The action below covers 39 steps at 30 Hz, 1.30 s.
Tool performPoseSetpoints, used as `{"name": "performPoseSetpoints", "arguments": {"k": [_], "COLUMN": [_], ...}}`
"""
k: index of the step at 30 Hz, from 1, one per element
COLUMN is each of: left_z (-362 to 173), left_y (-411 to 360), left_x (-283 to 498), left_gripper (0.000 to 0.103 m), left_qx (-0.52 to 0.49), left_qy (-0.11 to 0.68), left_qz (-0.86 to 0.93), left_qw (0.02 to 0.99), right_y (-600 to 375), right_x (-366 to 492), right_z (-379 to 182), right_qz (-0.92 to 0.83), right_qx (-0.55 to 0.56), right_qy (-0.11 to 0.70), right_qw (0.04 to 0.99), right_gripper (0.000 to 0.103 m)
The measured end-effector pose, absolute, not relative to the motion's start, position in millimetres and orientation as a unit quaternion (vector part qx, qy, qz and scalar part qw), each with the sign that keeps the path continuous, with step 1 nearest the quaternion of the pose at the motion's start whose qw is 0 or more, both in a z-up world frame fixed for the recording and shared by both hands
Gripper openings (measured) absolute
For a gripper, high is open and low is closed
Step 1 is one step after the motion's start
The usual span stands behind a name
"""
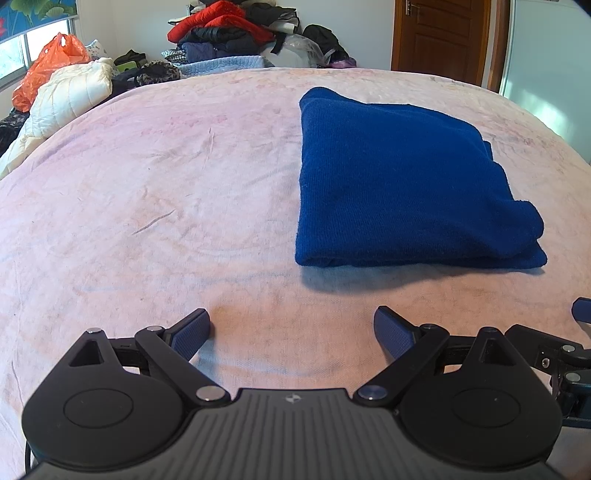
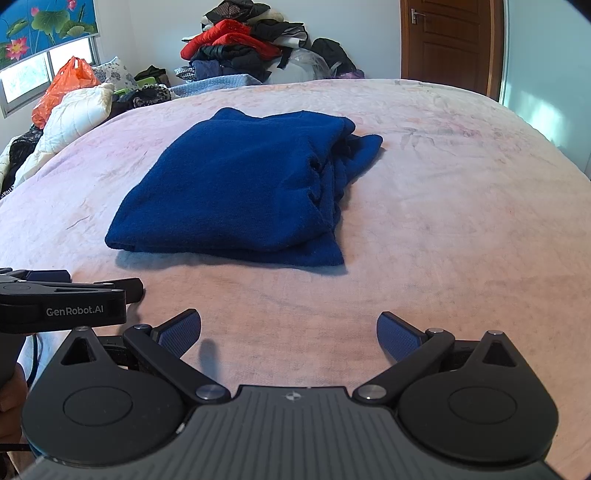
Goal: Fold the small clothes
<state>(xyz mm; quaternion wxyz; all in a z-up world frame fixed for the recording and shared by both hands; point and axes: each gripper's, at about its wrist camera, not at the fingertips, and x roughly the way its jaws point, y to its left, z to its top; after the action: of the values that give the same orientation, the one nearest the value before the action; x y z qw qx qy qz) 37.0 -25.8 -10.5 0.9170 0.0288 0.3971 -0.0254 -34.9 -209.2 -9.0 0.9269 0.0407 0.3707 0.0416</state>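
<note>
A dark blue knit garment (image 1: pixel 399 177) lies folded in a thick rectangle on the pink bedspread (image 1: pixel 147 184). It also shows in the right wrist view (image 2: pixel 240 192), with loose layers bunched along its right side. My left gripper (image 1: pixel 291 332) is open and empty, held back from the garment's near edge and to its left. My right gripper (image 2: pixel 290 332) is open and empty, short of the garment's near edge. The left gripper's body shows at the left of the right wrist view (image 2: pixel 62 299).
A heap of red and dark clothes (image 1: pixel 225 33) is piled beyond the far edge of the bed. A white quilted duvet (image 1: pixel 70 96) and an orange plastic bag (image 1: pixel 48 62) lie at the far left. A wooden door (image 1: pixel 439 37) stands at the back right.
</note>
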Motion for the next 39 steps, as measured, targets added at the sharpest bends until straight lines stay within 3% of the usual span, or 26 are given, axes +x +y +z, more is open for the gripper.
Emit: {"name": "performPoseSetpoints", "arguments": {"k": [39], "left_z": [-3.2], "left_y": [-23.0], "left_x": [29.0], "left_gripper": [0.096], "left_qx": [0.040], "left_qy": [0.394], "left_qz": [-0.018], "left_qw": [0.918], "right_y": [-216.2], "right_x": [-36.1], "right_z": [-7.6], "right_qz": [0.037], "right_qx": [0.050], "right_qy": [0.366], "right_qw": [0.928], "right_gripper": [0.103]}}
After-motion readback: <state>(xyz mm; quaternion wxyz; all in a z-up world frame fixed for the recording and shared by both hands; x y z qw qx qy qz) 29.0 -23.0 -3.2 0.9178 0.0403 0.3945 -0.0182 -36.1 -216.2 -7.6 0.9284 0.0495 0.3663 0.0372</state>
